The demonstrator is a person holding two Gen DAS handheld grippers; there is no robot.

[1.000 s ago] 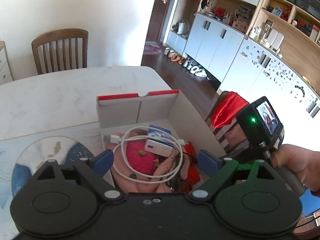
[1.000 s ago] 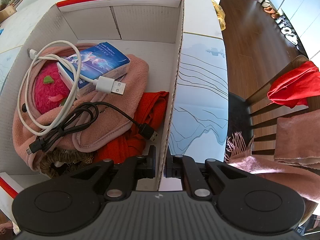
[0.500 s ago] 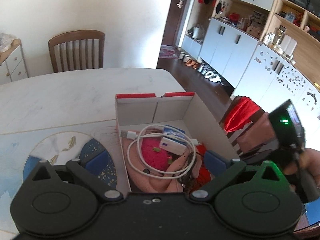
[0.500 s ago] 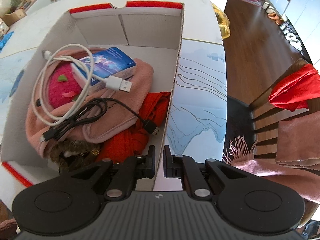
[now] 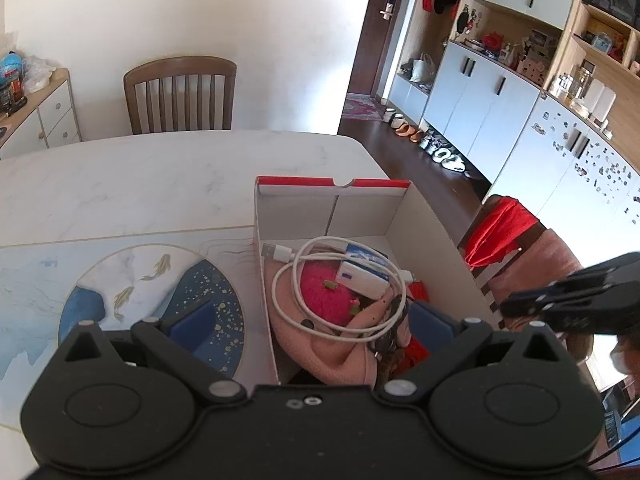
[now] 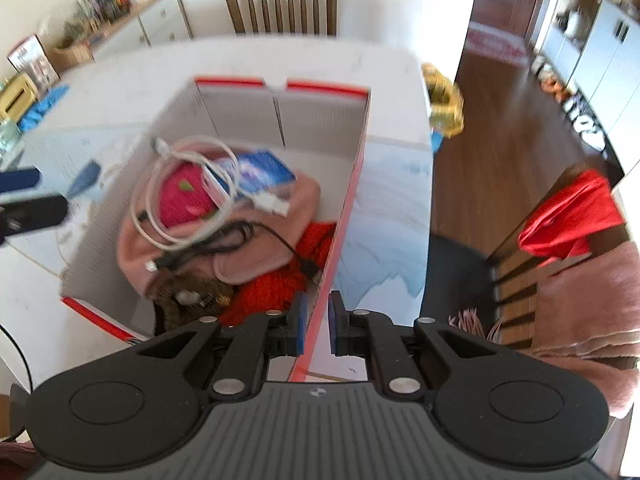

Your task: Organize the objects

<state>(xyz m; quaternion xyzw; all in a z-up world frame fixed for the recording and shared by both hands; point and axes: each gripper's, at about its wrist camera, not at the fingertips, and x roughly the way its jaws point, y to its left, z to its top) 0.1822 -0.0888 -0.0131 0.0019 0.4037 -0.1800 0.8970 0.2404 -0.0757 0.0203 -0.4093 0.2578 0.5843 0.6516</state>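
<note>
A white cardboard box (image 5: 360, 212) with red rims stands on the marble table. It holds a pink cloth (image 5: 320, 344), a coiled white USB cable (image 5: 288, 292), a small blue and white carton (image 5: 364, 272), a black cable (image 6: 240, 236) and red fabric (image 6: 272, 288). My left gripper (image 5: 310, 320) is open wide. It straddles the box's left wall, one pad over the mat and one inside the box, pressing nothing. My right gripper (image 6: 318, 320) is above the box's right wall (image 6: 352, 184). Its jaws are opening, and the wall's edge shows in the narrow gap untouched. The right gripper (image 5: 508, 304) also shows at the right of the left wrist view.
A painted mat with fish (image 5: 132, 280) lies left of the box. One wooden chair (image 5: 180, 92) is at the table's far side. Another, draped with red cloth (image 6: 560, 216) and pink cloth, stands right of the table edge. A yellow object (image 6: 440, 100) sits at the far right corner.
My right gripper let go of the box's right wall and rose away from it. My left gripper's jaws widened, and the left view pulled back a little.
</note>
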